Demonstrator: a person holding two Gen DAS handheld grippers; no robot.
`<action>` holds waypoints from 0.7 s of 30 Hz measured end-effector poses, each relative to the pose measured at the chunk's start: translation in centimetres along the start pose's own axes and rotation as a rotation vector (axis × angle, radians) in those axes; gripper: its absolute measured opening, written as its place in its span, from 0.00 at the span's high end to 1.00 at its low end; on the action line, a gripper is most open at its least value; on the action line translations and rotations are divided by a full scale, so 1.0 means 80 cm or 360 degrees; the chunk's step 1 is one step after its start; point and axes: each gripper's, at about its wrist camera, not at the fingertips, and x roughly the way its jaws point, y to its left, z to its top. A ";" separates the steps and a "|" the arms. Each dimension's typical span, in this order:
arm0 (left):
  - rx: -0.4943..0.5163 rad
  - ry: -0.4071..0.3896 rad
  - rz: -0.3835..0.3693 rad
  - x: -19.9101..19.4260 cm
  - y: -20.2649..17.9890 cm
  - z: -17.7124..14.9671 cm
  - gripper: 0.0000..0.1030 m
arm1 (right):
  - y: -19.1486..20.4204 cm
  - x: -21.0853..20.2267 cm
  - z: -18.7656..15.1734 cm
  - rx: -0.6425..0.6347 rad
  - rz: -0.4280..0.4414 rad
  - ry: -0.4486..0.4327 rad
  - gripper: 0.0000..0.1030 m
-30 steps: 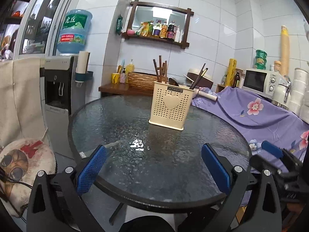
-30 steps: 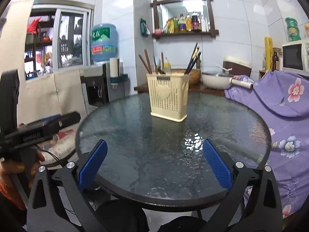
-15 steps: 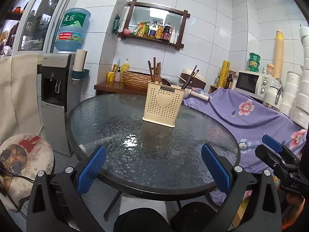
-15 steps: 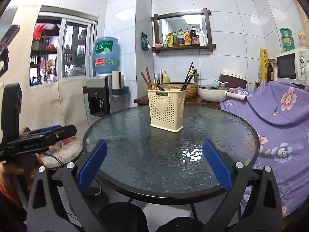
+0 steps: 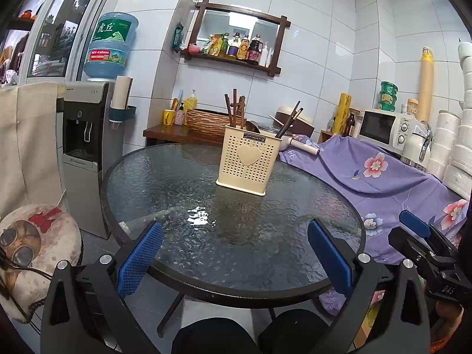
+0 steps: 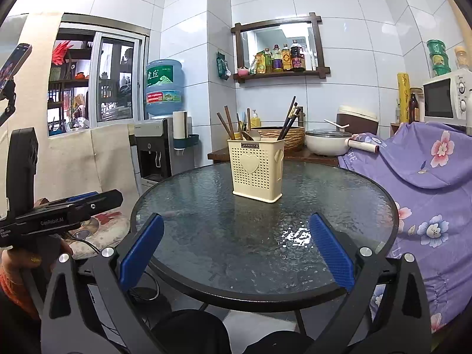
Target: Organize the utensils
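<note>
A cream perforated utensil holder (image 5: 248,161) (image 6: 256,169) with a heart on its front stands upright on the round glass table (image 5: 230,224) (image 6: 265,230). Brown chopsticks (image 5: 234,107) (image 6: 225,125) stick up from its left side, dark chopsticks (image 5: 289,124) (image 6: 290,121) lean out of its right side, and a spoon bowl (image 5: 253,126) shows between them. My left gripper (image 5: 234,258) is open over the table's near edge, holding nothing. My right gripper (image 6: 236,253) is open too, well short of the holder.
A water dispenser (image 5: 88,147) and a cushioned seat (image 5: 32,250) stand left of the table. Purple flowered cloth (image 5: 392,183) (image 6: 427,177) covers furniture on the right. A wooden side table (image 6: 283,155) with a basket and a pot is behind. A hand (image 6: 17,268) holds the other gripper at left.
Both grippers have pulled back and risen from the table, so the table and holder look farther away. Both stay open and empty.
</note>
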 end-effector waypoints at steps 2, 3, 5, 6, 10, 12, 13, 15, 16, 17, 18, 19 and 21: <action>0.0001 -0.0003 0.0001 -0.001 -0.001 0.000 0.06 | -0.001 0.000 -0.001 0.0000 0.0001 0.0004 0.06; 0.0000 -0.0002 0.0000 0.000 -0.001 0.001 0.06 | -0.001 0.001 -0.001 0.0000 -0.0001 0.0010 0.06; 0.0007 0.0005 0.0005 0.001 -0.002 0.000 0.06 | 0.000 0.001 -0.001 -0.0002 -0.0001 0.0012 0.06; 0.0012 0.0010 0.0009 0.001 -0.003 0.000 0.06 | 0.000 0.001 -0.001 -0.0003 -0.0003 0.0012 0.06; 0.0021 0.0019 0.0011 0.002 -0.005 0.000 0.06 | 0.000 0.002 -0.002 0.0001 0.0000 0.0019 0.06; 0.0020 0.0022 0.0010 0.002 -0.005 0.000 0.06 | -0.001 0.004 -0.002 0.0003 0.0001 0.0026 0.06; 0.0021 0.0020 0.0010 0.001 -0.006 0.001 0.06 | -0.001 0.004 -0.002 0.0004 0.0002 0.0027 0.06; 0.0020 0.0020 0.0014 0.002 -0.006 0.001 0.06 | -0.001 0.005 -0.002 0.0002 -0.0001 0.0026 0.06; 0.0020 0.0022 0.0012 0.002 -0.006 0.001 0.06 | -0.001 0.005 -0.002 0.0003 0.0001 0.0028 0.06; 0.0020 0.0023 0.0011 0.002 -0.006 0.000 0.06 | -0.001 0.005 -0.002 0.0004 0.0003 0.0029 0.06; 0.0020 0.0025 0.0013 0.002 -0.006 0.001 0.06 | -0.001 0.005 -0.002 0.0004 0.0004 0.0030 0.06; 0.0019 0.0025 0.0014 0.002 -0.006 0.001 0.06 | 0.000 0.005 -0.002 0.0004 0.0004 0.0031 0.06; 0.0017 0.0027 0.0012 0.002 -0.006 0.001 0.06 | 0.000 0.006 -0.003 0.0001 0.0004 0.0031 0.06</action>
